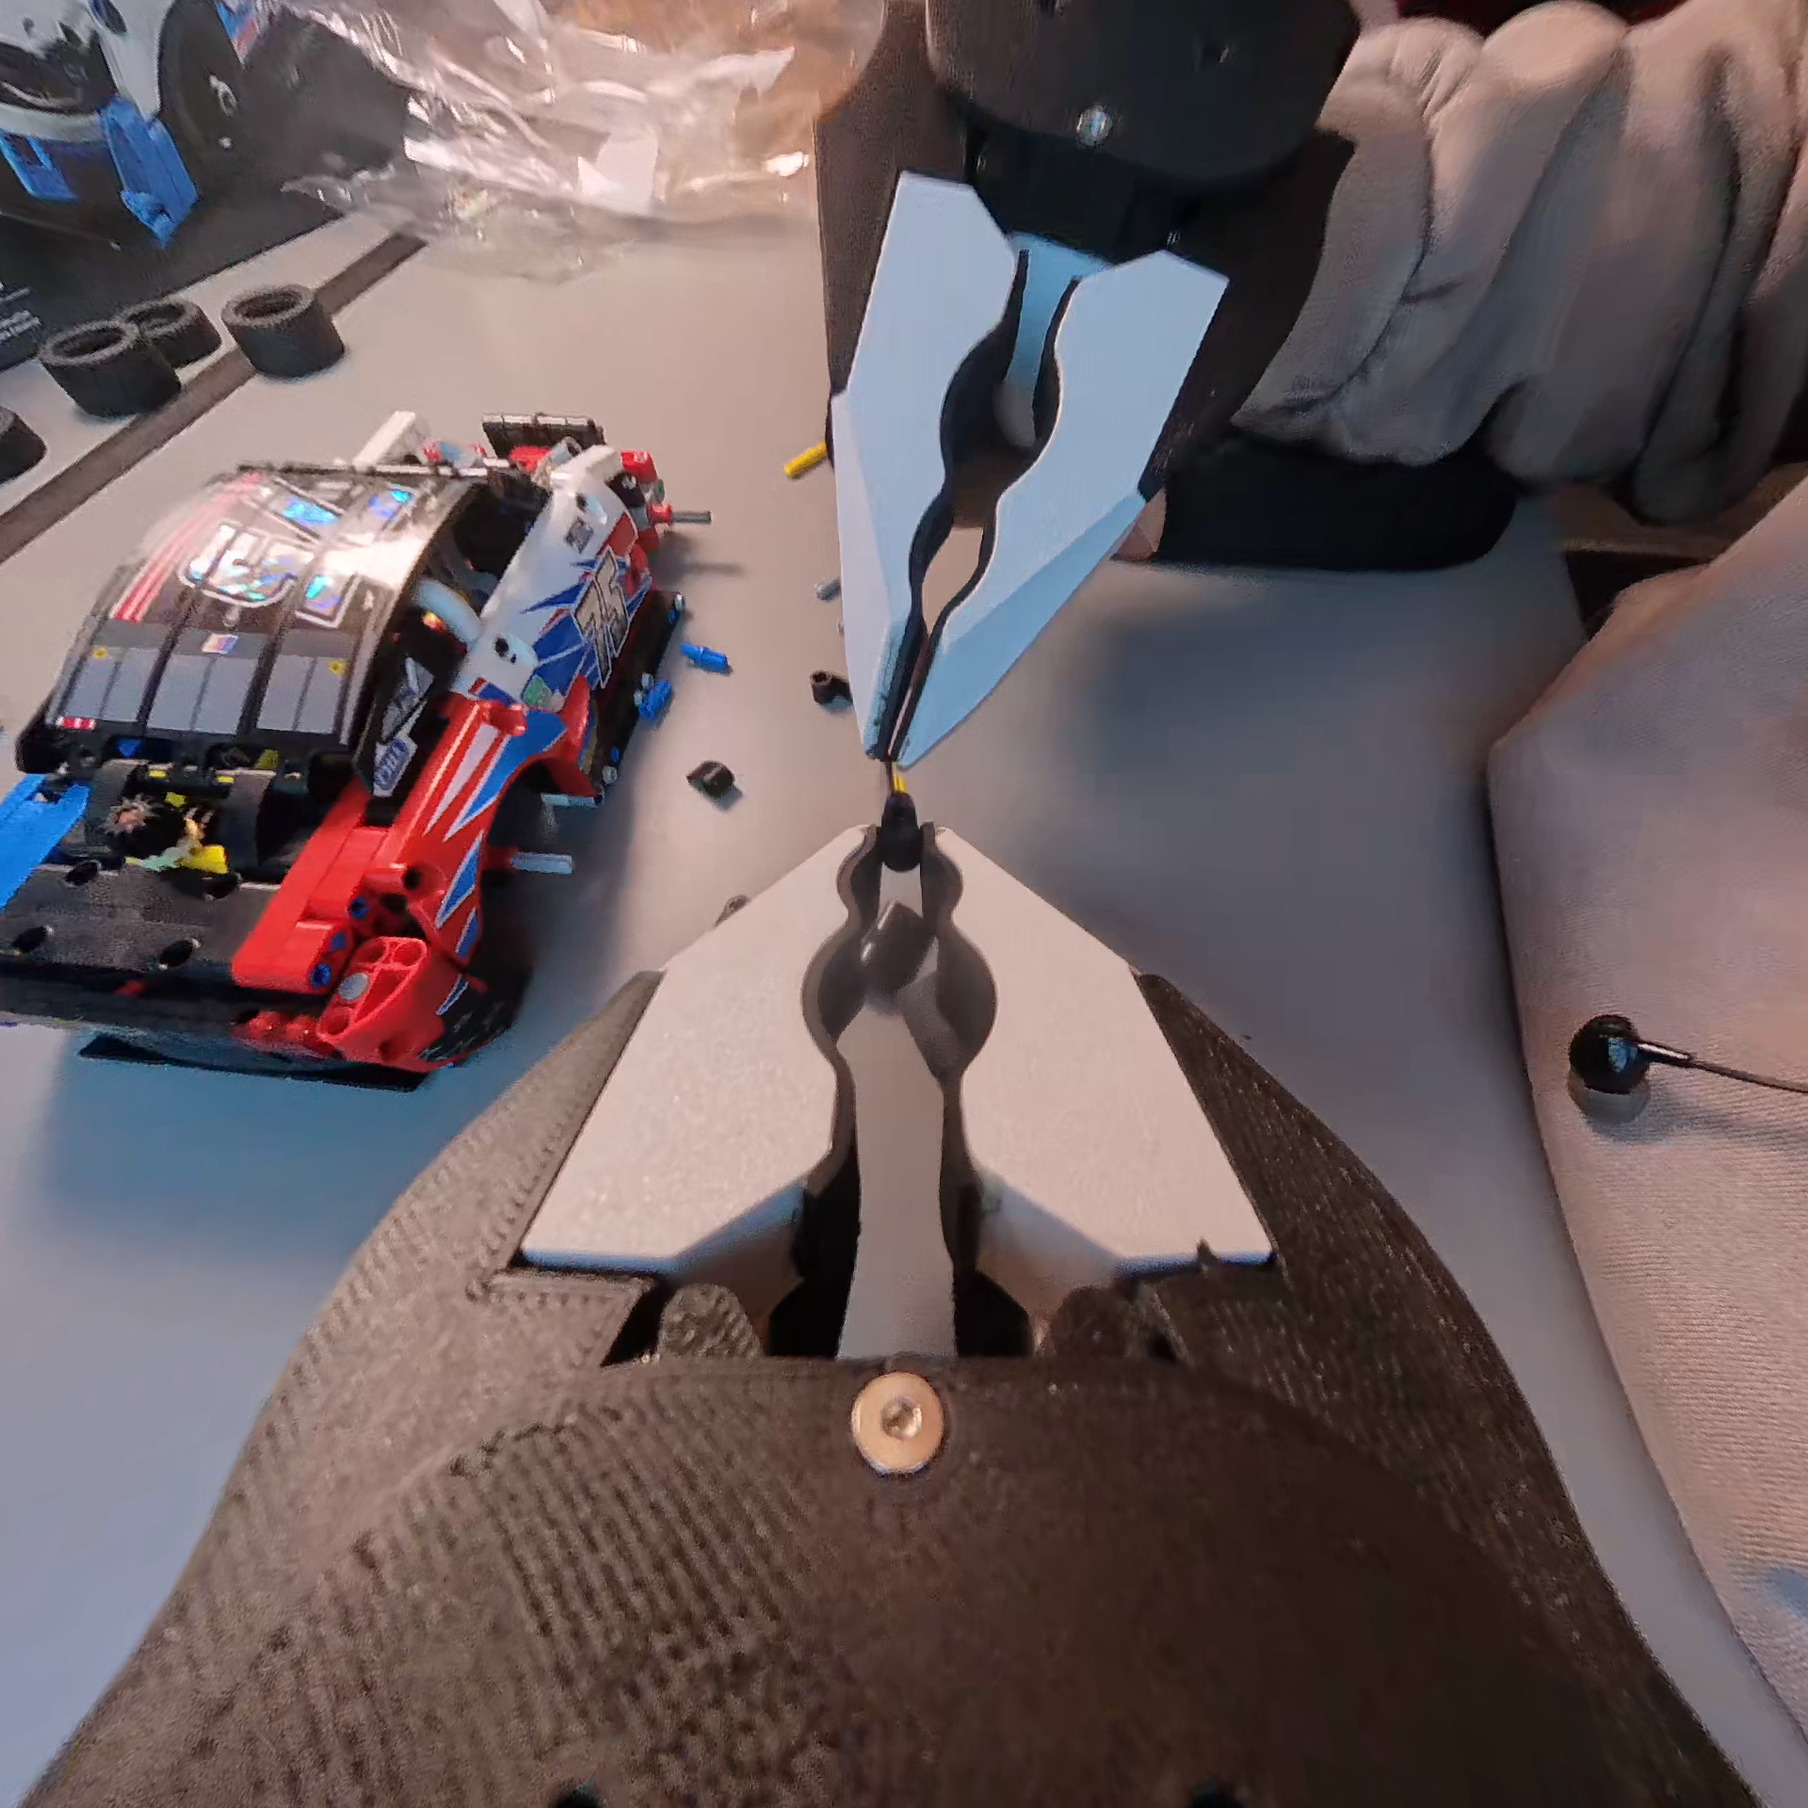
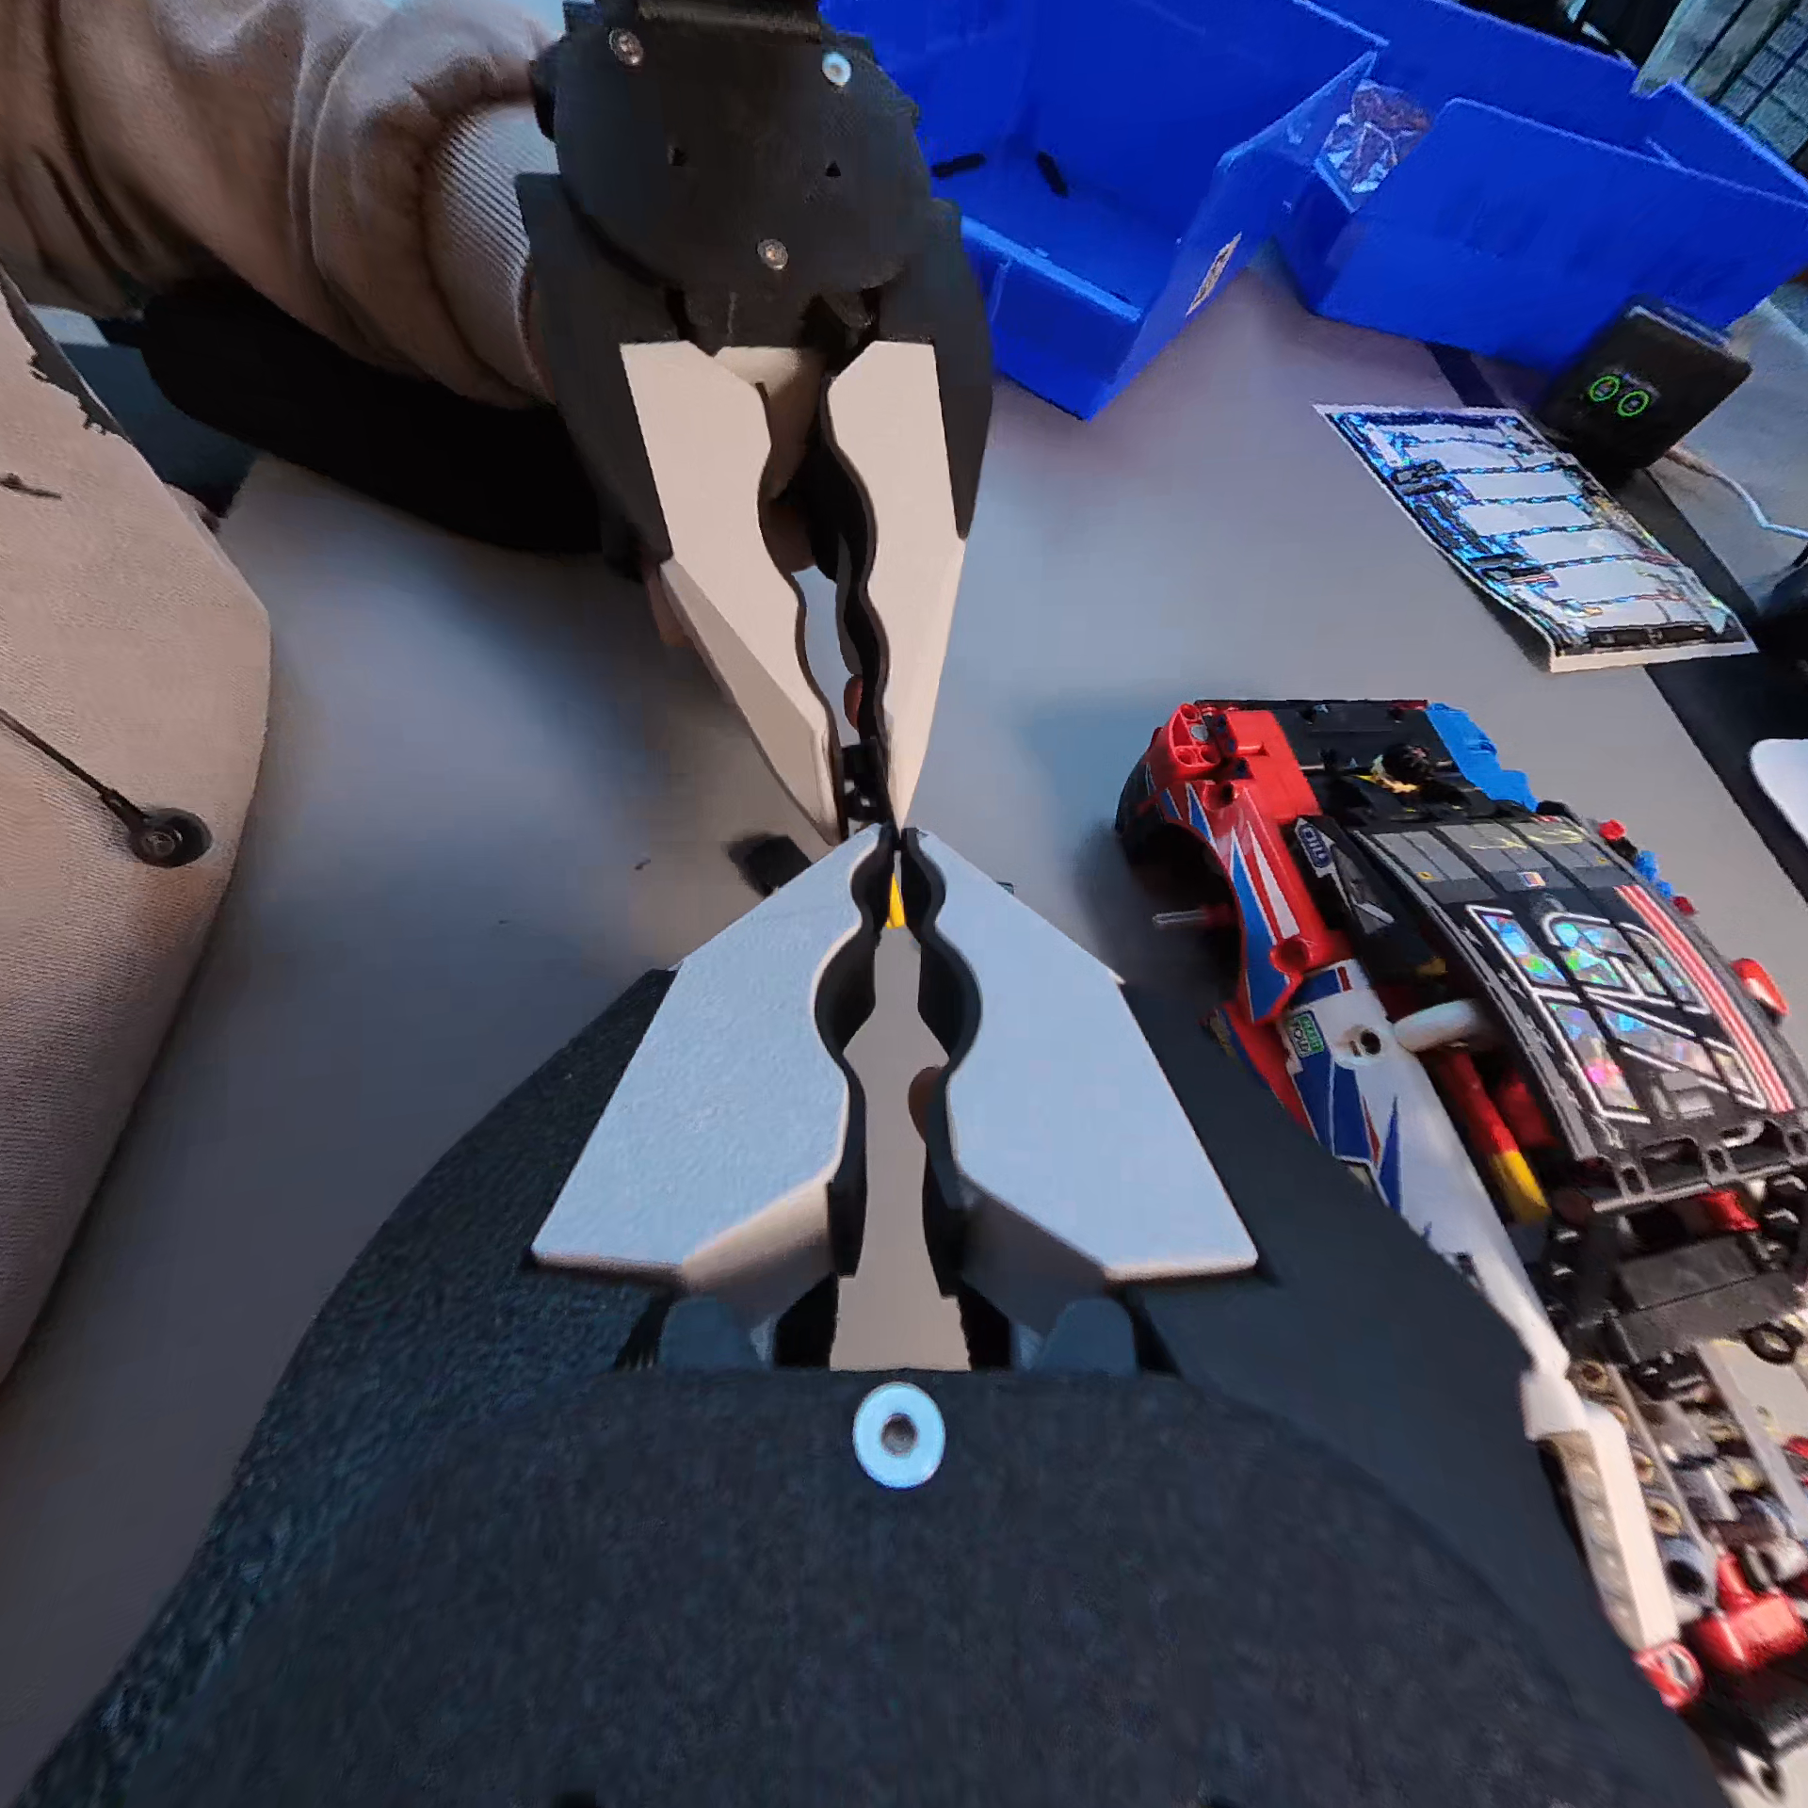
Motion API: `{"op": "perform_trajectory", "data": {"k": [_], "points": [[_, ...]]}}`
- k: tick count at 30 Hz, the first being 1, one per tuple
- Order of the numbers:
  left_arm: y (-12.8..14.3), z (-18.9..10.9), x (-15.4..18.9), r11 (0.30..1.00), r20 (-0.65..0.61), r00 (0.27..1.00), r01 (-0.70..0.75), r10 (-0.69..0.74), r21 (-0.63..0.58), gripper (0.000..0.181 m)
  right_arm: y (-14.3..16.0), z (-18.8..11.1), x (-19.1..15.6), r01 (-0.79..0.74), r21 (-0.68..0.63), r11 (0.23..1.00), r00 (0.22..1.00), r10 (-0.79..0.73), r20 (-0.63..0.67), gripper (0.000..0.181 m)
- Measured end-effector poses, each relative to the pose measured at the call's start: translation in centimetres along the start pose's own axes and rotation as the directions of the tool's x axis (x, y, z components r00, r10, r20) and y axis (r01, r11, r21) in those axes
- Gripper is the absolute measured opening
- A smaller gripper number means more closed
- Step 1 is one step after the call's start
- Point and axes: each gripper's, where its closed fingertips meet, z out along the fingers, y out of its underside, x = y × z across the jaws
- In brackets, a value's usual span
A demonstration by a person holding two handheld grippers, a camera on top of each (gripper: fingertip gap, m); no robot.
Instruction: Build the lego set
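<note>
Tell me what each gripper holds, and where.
Left gripper pinches a small black connector at its tips; right gripper pinches a yellow pin likewise.

Pretty even indoor light, soft shadows on the grey counter (image 1: 1223, 783) under the car (image 1: 323, 744). Holographic stickers on its roof glare a bit. Heavy fisheye warp at the edges, and stuff around 11–12 o'clock goes blurry in the left wrist view.

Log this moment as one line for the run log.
left gripper: shut on small black connector piece | right gripper: shut on thin yellow pin | tips meeting above grey table | red-black lego car: untouched
</note>
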Motion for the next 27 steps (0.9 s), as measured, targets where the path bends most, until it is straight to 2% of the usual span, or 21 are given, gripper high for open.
{"op": "perform_trajectory", "data": {"k": [4,6,9,19,27], "points": [[-2.2,-1.4,0.0,0.99,-0.026,0.999,0.025,-0.022,0.142,0.004,-0.7,-0.5,0.0,-0.087,0.118,0.989,0.996,0.083,0.038,0.0],[-2.8,-1.6,0.3,0.984,-0.048,0.999,0.026,-0.018,0.179,0.0,-0.4,-0.2,-0.1,-0.093,0.115,0.989,0.995,0.088,0.042,0.0],[-2.2,-1.3,0.2,0.99,-0.024,1.0,-0.005,0.008,0.138,0.0,-0.2,-0.2,0.2,-0.092,0.109,0.99,0.996,0.089,0.03,0.0],[-2.0,-1.0,0.9,0.99,-0.068,0.998,0.023,-0.014,0.137,0.0,-0.4,-0.2,-0.4,-0.15,0.149,0.977,0.987,0.139,0.08,0.001],[-2.7,-1.3,0.9,0.97,-0.137,0.983,0.15,-0.124,0.194,0.003,-1.1,-0.5,-0.2,-0.251,0.205,0.946,0.965,0.228,0.129,0.009]]}}
